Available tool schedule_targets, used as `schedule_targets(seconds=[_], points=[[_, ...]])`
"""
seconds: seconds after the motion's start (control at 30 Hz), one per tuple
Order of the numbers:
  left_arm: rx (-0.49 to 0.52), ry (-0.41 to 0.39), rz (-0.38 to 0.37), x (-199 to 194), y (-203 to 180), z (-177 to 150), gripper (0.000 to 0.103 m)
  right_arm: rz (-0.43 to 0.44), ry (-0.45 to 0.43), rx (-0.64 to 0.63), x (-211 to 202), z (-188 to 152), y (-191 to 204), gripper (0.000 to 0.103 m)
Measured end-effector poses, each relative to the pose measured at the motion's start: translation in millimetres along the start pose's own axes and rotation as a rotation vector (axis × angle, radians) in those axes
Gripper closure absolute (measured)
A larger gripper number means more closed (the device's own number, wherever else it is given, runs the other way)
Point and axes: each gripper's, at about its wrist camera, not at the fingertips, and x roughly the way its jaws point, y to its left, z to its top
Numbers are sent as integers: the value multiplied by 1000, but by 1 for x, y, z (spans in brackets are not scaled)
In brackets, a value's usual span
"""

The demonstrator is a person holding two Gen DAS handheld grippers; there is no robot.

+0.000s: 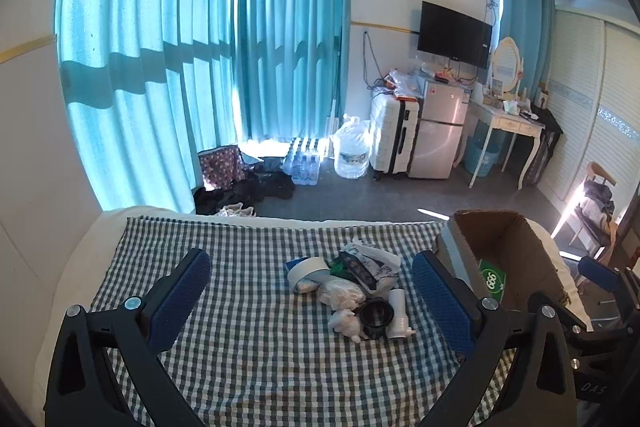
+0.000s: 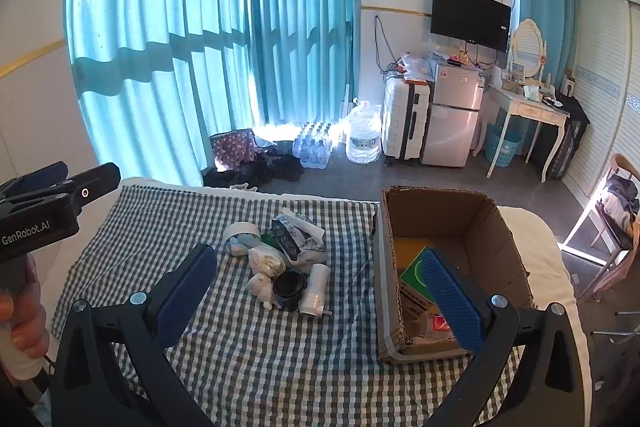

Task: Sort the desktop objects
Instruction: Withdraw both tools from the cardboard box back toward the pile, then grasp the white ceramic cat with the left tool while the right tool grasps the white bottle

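A pile of small objects lies on the checked cloth [image 1: 248, 347]: a tape roll [image 1: 308, 268], a patterned pouch [image 1: 370, 263], crumpled white bags [image 1: 342, 293], a black cup [image 1: 376, 313] and a white bottle [image 1: 398, 313]. The pile also shows in the right wrist view, with the black cup [image 2: 289, 285] and white bottle [image 2: 316, 289]. A cardboard box [image 2: 448, 223] at the right holds a green packet [image 2: 416, 273]. My left gripper [image 1: 316, 301] is open and empty, short of the pile. My right gripper [image 2: 320, 295] is open and empty.
The cloth [image 2: 260, 355] covers a white table whose far edge drops to the floor. Beyond are blue curtains [image 1: 200, 47], a water jug [image 1: 352, 147], a suitcase [image 1: 394, 135], a small fridge [image 1: 440, 131] and a chair [image 2: 616, 215].
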Motion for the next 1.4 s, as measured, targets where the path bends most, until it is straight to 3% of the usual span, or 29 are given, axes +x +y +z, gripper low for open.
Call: schedule_targets(seconds=[0.23, 0.93, 1.07, 1.23, 1.4], points=[[-7, 21, 19, 20, 13, -7, 0, 21, 29, 4, 23, 2, 4, 0], [20, 218, 21, 130, 19, -54, 0, 80, 165, -102, 118, -38, 20, 1], [28, 253, 18, 150, 18, -63, 0, 104, 204, -129, 136, -50, 20, 7], [45, 297, 12, 173, 14, -80, 0, 129, 268, -99, 162, -64, 12, 28], [59, 345, -2, 200, 10, -96, 0, 140, 327, -110, 187, -79, 11, 29]])
